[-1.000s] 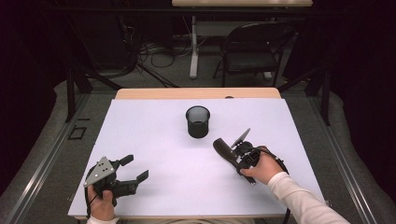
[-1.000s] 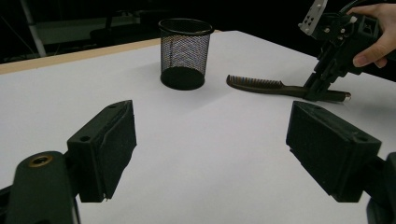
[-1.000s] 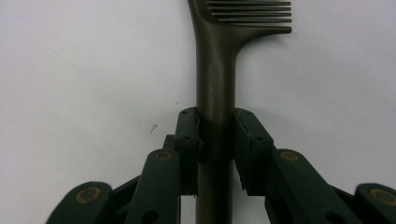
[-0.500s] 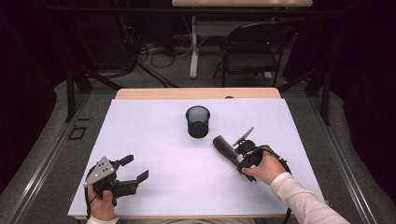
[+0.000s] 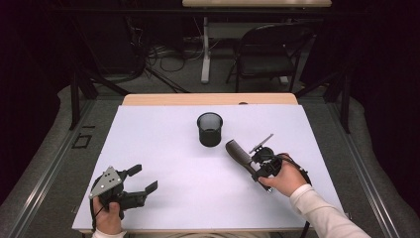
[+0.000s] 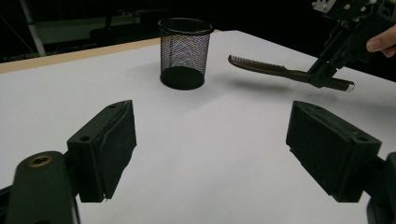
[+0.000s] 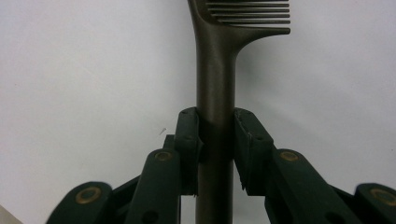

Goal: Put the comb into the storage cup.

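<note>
From above, we see our right gripper [image 5: 258,161] carrying a comb [image 5: 239,154] just right of the mesh cup [image 5: 210,129], toothed end toward it; our left gripper [image 5: 141,186] idles near the table's [image 5: 163,129] front edge. Along the left gripper, its jaws stand spread and empty, and the comb hangs clear above the table. Along the right gripper, the jaws pinch the comb's handle. We judge the carry is in hand; next we must tip it upright over the cup's mouth.
</note>
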A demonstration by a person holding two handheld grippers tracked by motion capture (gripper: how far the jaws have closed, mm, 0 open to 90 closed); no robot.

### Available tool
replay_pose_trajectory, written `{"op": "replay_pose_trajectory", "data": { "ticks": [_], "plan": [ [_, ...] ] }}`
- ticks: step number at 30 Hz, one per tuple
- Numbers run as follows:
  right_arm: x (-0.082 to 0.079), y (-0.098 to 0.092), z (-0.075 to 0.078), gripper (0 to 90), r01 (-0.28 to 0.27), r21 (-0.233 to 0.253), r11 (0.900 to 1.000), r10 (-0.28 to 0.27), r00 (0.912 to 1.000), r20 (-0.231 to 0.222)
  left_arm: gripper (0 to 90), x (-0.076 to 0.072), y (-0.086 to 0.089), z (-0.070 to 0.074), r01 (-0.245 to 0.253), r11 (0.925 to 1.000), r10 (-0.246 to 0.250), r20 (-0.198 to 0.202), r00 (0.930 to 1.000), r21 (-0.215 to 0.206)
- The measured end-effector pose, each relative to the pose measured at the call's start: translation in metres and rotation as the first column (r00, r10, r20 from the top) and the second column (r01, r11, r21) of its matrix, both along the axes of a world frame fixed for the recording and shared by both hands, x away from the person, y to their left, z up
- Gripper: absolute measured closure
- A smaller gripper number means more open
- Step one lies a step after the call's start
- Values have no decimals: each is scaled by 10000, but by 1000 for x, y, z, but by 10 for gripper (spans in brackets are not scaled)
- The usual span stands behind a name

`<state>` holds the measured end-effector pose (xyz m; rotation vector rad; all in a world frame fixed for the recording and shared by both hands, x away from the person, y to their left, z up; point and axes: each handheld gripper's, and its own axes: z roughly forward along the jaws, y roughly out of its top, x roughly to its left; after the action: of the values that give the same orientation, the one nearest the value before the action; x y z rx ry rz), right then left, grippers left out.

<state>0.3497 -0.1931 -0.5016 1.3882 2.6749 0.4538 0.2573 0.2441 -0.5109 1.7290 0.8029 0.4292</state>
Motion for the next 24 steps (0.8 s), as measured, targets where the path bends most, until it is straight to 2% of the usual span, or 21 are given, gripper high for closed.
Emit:
{"op": "replay_pose_trajectory", "data": {
  "ticks": [2,3,4,6,8,10,11,14,17,18,24],
  "plan": [
    [0,0,2,728,-60,73,10000,60,10000,22,163,0,0,0,29,10000,-29,10,10000,-41],
    [-2,1,2,728,79,171,9998,-80,9999,93,163,0,0,0,32,10000,-32,11,10000,-38],
    [-1,0,4,728,-124,147,9998,122,9999,121,162,0,0,0,33,10000,-33,11,10000,-40],
    [-3,1,5,728,-92,336,9994,82,9996,285,163,0,0,0,39,10000,-39,5,10000,-43],
    [-3,0,9,729,-250,202,9995,245,9994,247,163,0,0,0,39,10000,-39,4,10000,-43],
    [-5,1,9,728,-149,533,9985,122,9987,492,163,0,0,0,38,10000,-38,3,10000,-44],
    [-5,0,11,728,-203,423,9989,184,9989,438,163,0,0,0,41,10000,-41,-1,10000,-42],
    [-5,0,12,728,-195,760,9969,138,9971,755,163,0,0,0,25,10000,-25,-10,10000,-23],
    [-5,0,15,728,-241,819,9964,181,9971,736,163,0,0,0,14,10000,-14,-14,10000,-50],
    [-6,0,14,728,-273,1056,9940,170,9951,973,163,0,0,0,16,10000,-16,-14,10000,-51],
    [-8,1,19,728,-397,1536,9873,166,9888,1484,163,0,0,0,26,10000,-26,-13,10000,-39]
  ]
}}
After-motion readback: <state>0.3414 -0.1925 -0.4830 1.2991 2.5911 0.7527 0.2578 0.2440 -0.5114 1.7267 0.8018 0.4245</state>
